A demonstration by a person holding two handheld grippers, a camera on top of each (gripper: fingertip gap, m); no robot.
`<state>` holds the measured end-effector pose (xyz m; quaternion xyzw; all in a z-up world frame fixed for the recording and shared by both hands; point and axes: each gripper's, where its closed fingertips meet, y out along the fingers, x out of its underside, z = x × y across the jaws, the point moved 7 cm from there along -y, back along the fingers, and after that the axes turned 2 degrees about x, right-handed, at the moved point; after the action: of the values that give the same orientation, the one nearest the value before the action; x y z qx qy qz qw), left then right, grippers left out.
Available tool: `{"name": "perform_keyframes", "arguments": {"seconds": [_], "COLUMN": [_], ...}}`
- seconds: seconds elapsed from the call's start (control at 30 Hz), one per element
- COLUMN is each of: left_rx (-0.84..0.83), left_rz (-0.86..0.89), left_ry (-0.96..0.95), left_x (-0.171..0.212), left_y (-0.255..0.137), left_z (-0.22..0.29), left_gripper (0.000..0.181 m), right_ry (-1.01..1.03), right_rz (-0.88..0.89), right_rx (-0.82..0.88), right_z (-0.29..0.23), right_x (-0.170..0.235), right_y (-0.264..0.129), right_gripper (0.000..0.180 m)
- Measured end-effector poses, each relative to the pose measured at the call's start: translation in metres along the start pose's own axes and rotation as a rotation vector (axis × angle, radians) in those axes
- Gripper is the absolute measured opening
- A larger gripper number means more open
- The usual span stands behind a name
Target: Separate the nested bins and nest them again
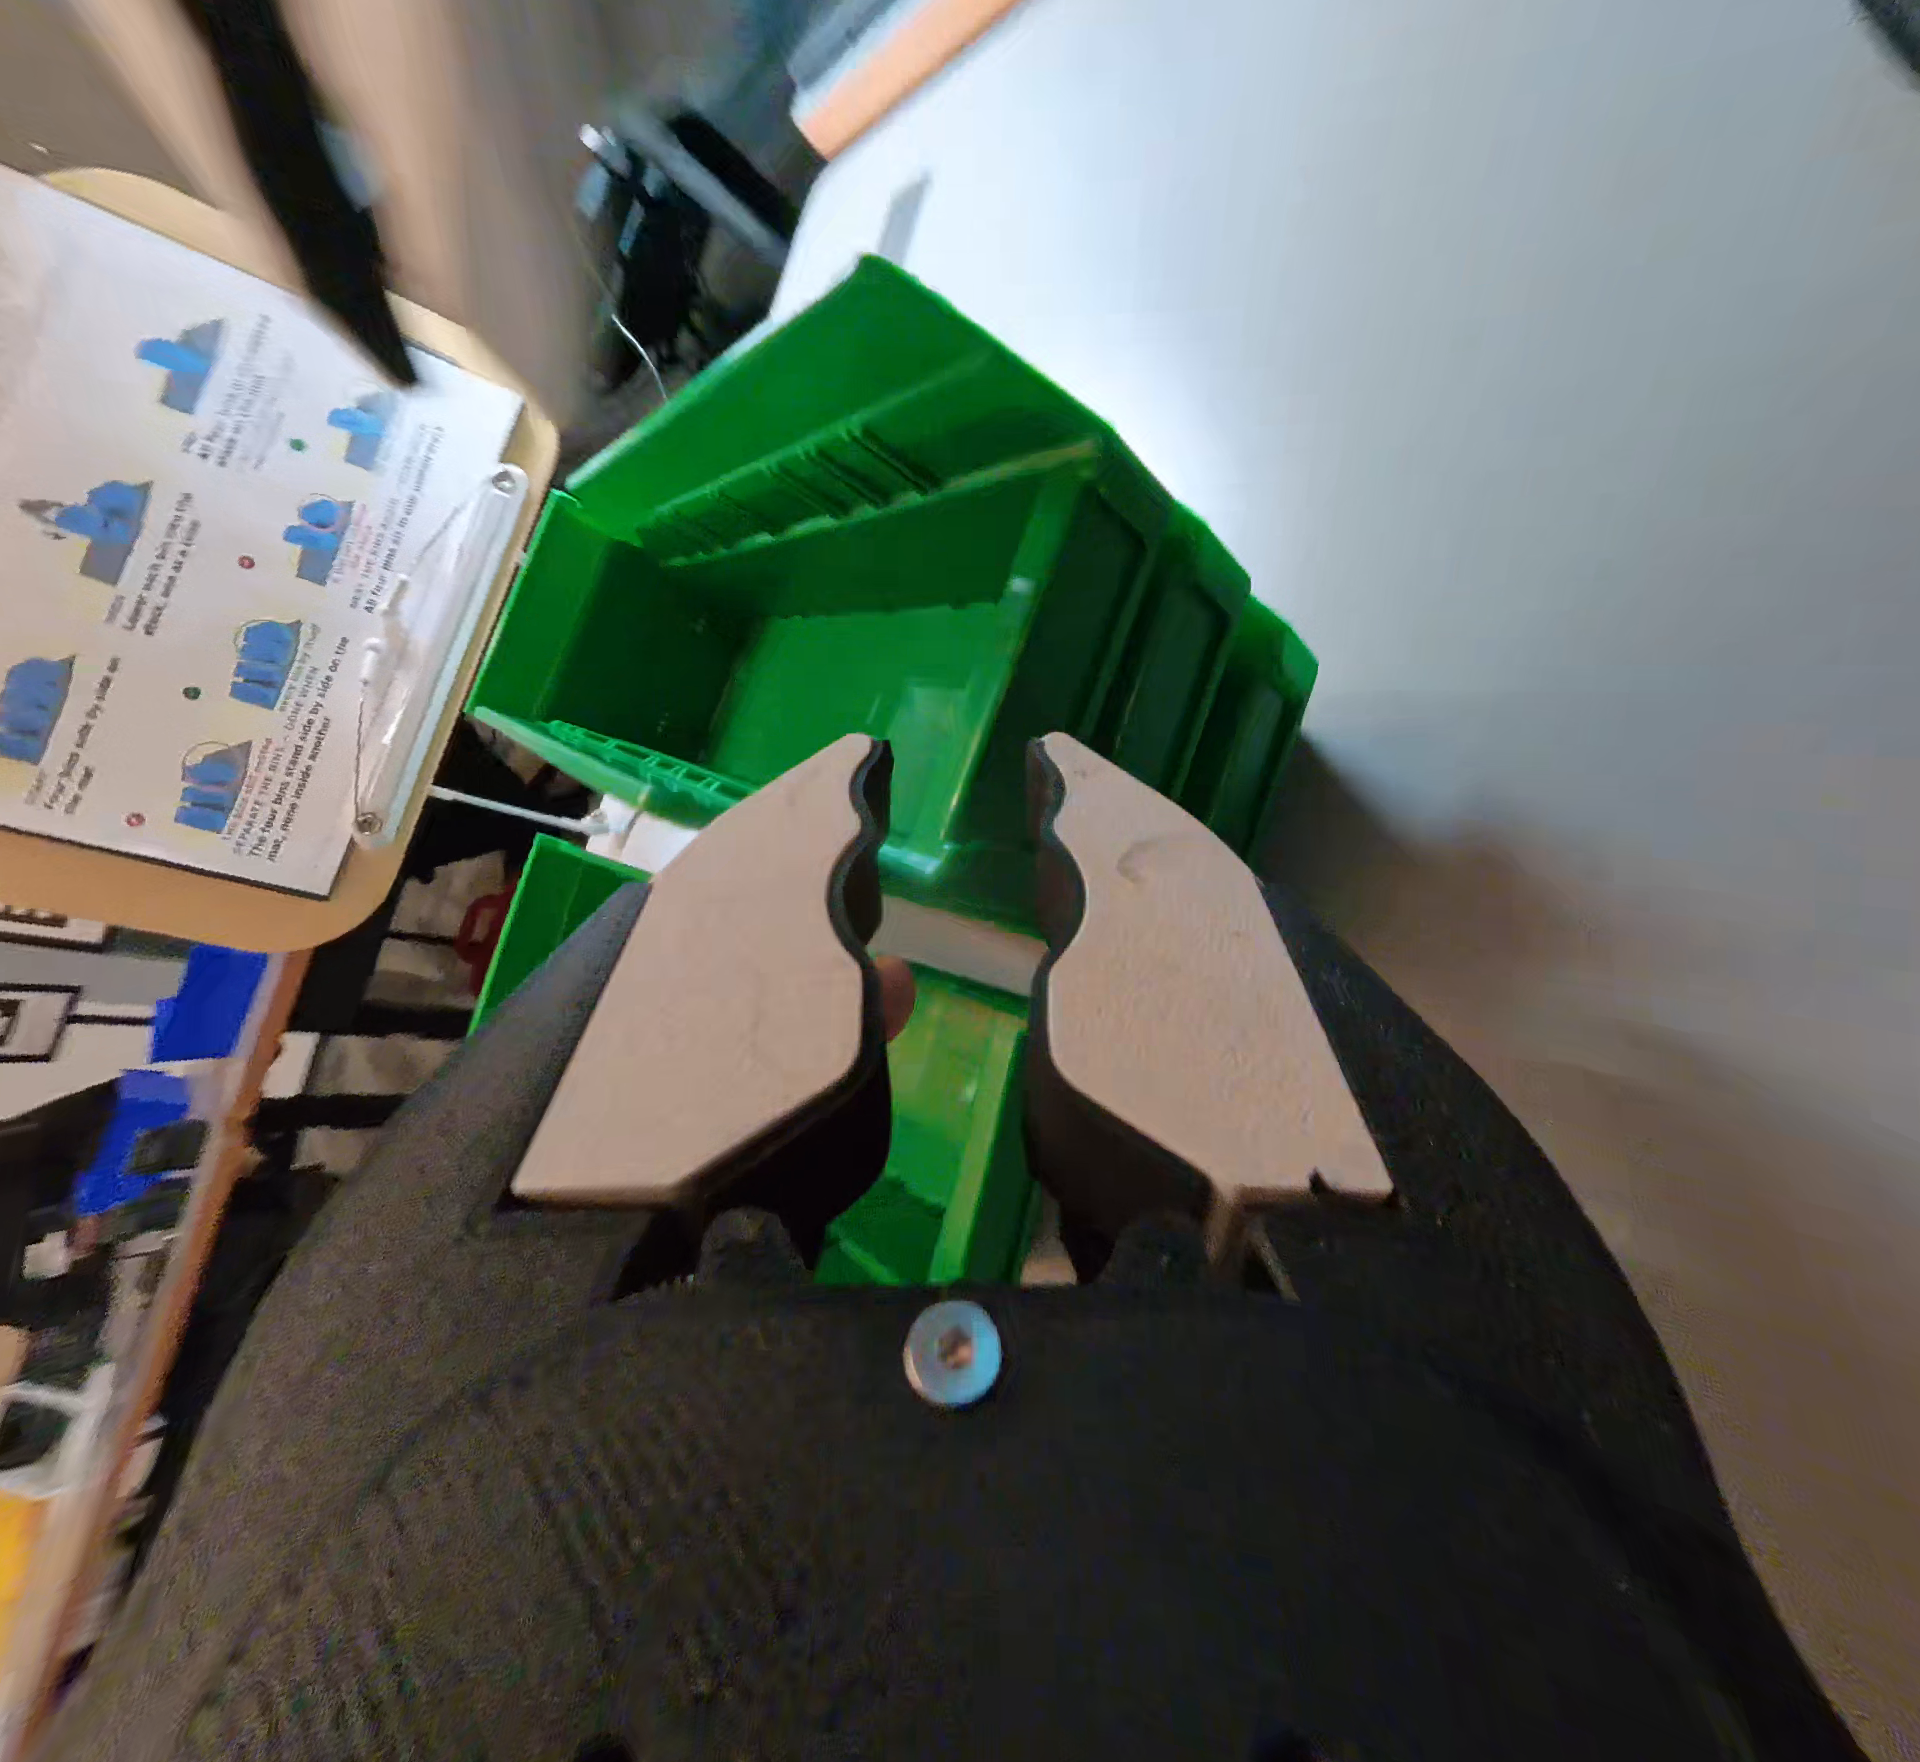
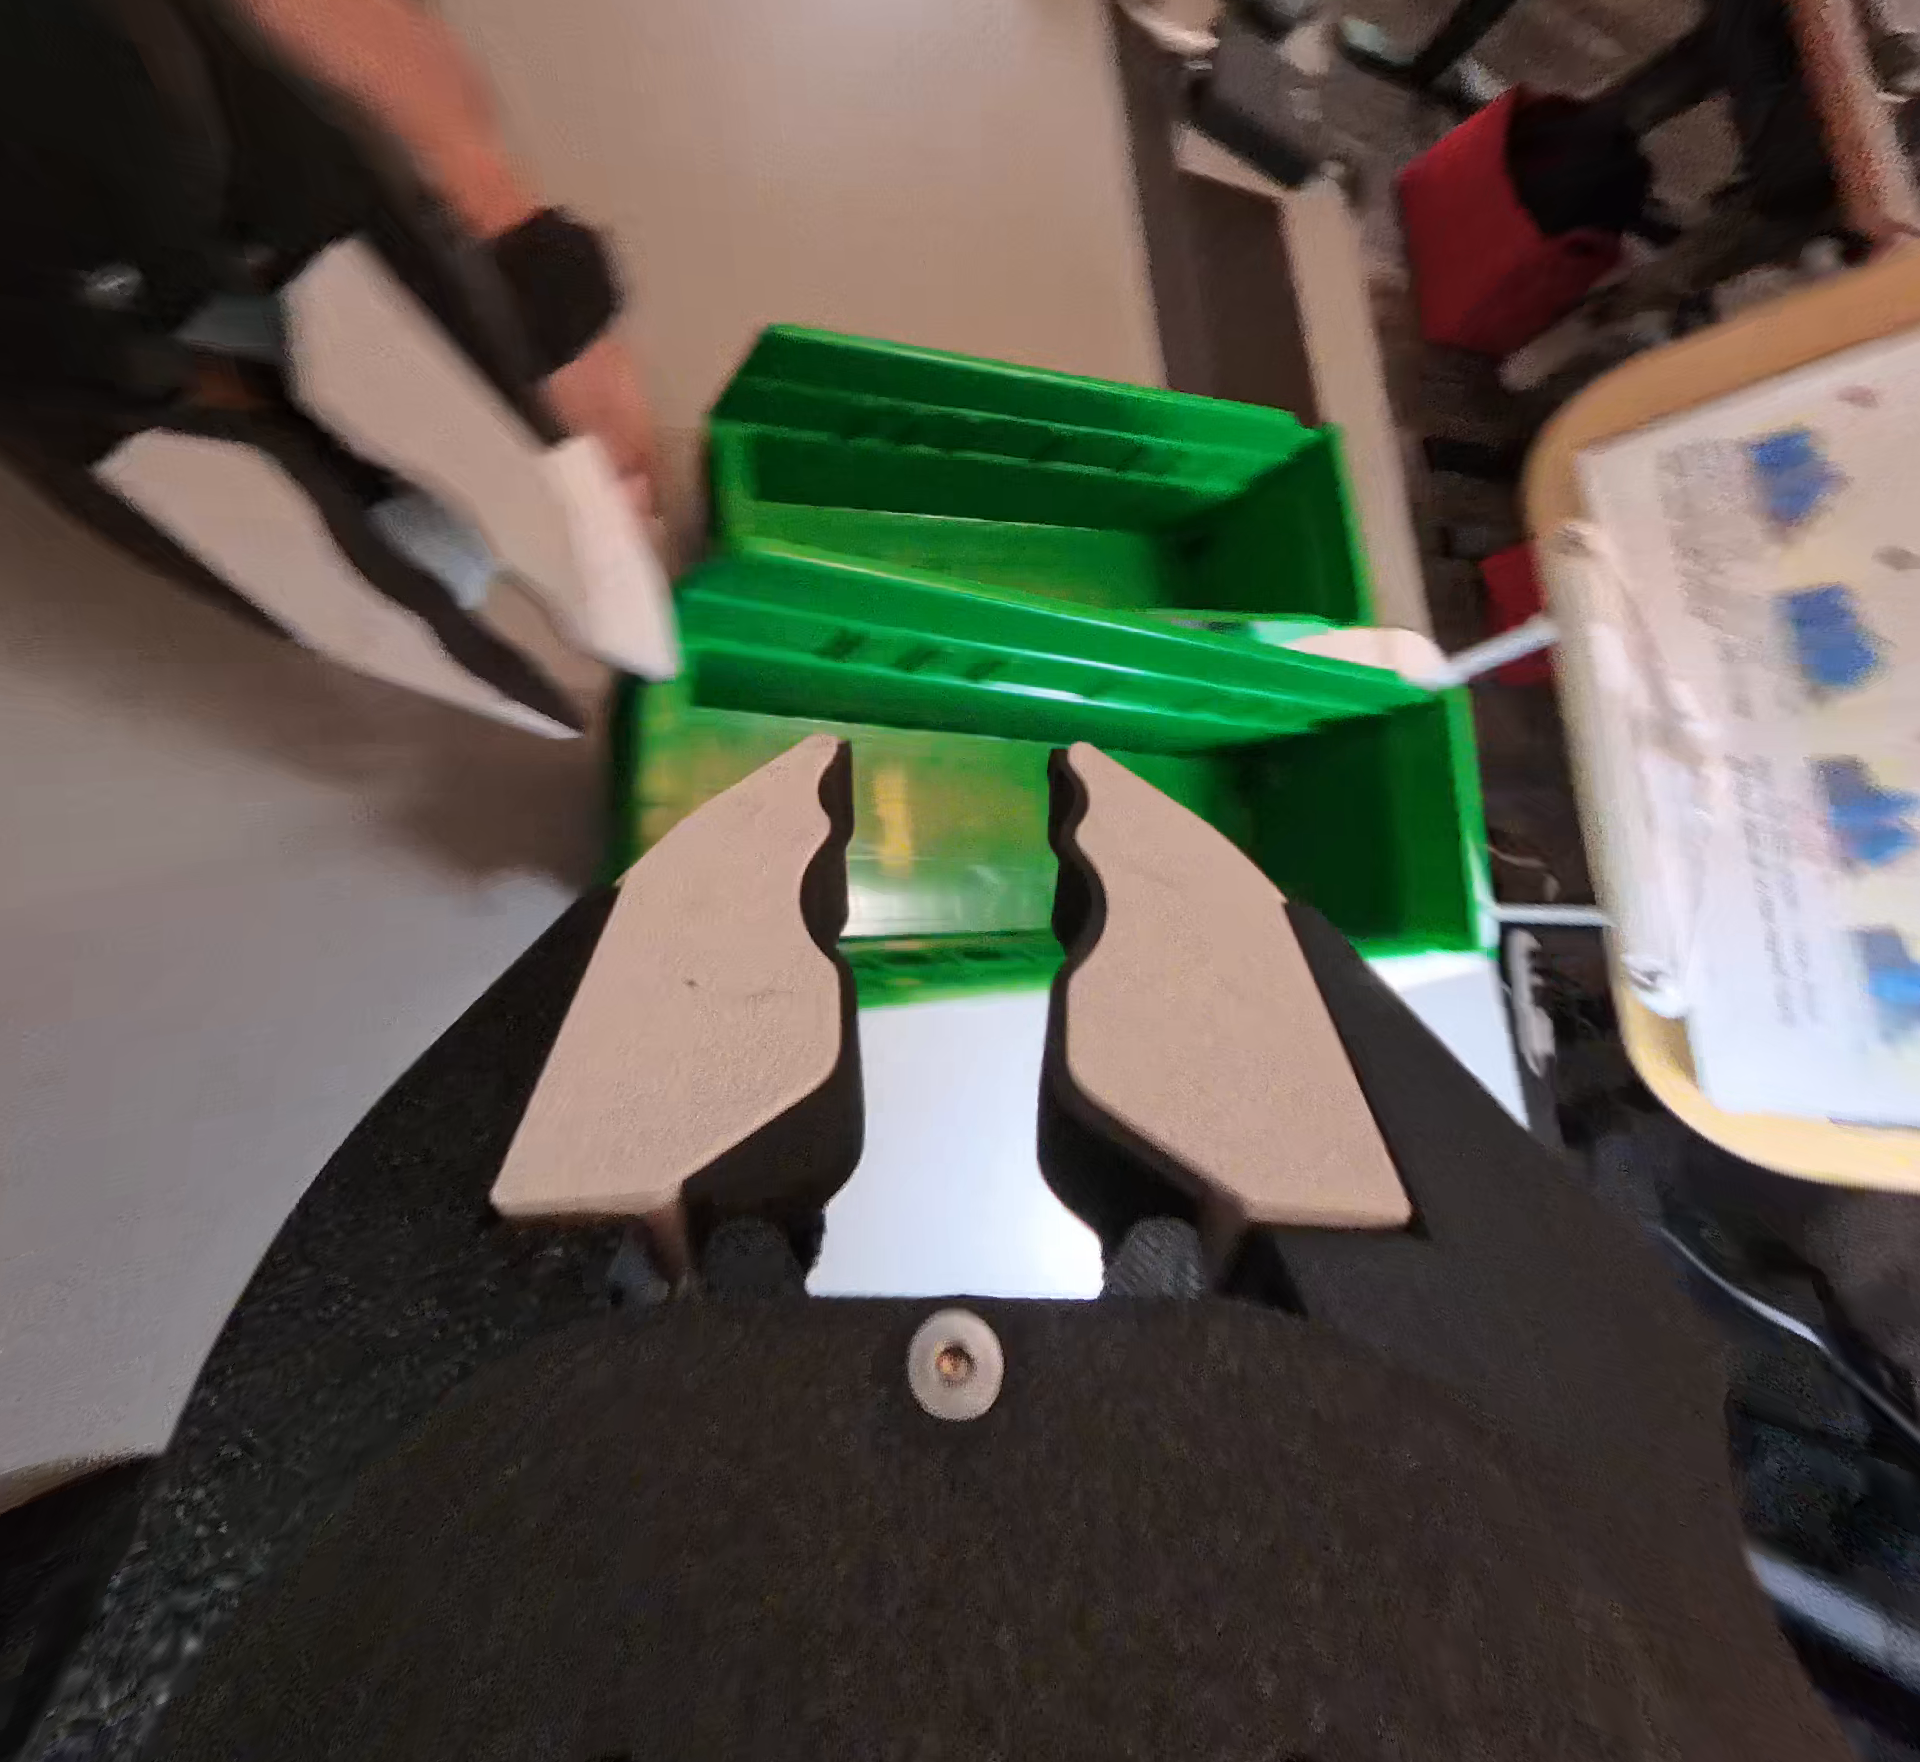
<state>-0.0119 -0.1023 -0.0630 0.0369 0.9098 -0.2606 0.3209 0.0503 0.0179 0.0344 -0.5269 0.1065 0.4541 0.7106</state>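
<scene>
Left wrist view: the left gripper [image 1: 958, 756] stands with its jaws part open around a green bin wall, though whether they pinch it cannot be told. The bins [image 1: 894, 569] sit nested at the table [image 1: 1507, 362] edge, beside an instruction card [image 1: 239, 549].

Right wrist view: the right gripper [image 2: 948, 756] hovers over the bins [image 2: 1039, 590], jaws part open and empty. The left gripper [image 2: 634, 652] touches a bin rim, perhaps gripping it.

green plastic bins [image 2: 1039, 507], open-topped, on a pale table. one bin [image 2: 1018, 663] sits tilted inside another, not fully seated. walls ribbed with slots.
</scene>
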Motion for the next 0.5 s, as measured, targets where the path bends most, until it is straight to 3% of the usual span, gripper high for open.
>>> {"name": "perform_keyframes", "arguments": {"seconds": [0.1, 0.23, 0.4, 0.5], "left_rx": [0.062, 0.089, 0.098, 0.073], "left_rz": [-0.172, -0.26, -0.243, -0.135], "left_ry": [0.092, 0.1, 0.089, 0.006], "left_x": [-0.002, -0.01, -0.009, -0.003], "left_y": [0.014, 0.021, 0.02, 0.016], "left_z": [0.003, 0.0, -0.001, -0.002], "left_gripper": [0.021, 0.019, 0.018, 0.015], "right_ry": [0.065, 0.145, 0.237, 0.265], "right_rz": [-0.071, -0.222, -0.309, -0.303], "right_rx": [0.114, 0.166, 0.144, 0.033], "right_z": [0.057, 0.122, 0.183, 0.195], "right_x": [0.021, 0.066, 0.105, 0.11], "right_y": [-0.001, 0.039, 0.1, 0.128], "right_gripper": [0.035, 0.035, 0.041, 0.033]}}
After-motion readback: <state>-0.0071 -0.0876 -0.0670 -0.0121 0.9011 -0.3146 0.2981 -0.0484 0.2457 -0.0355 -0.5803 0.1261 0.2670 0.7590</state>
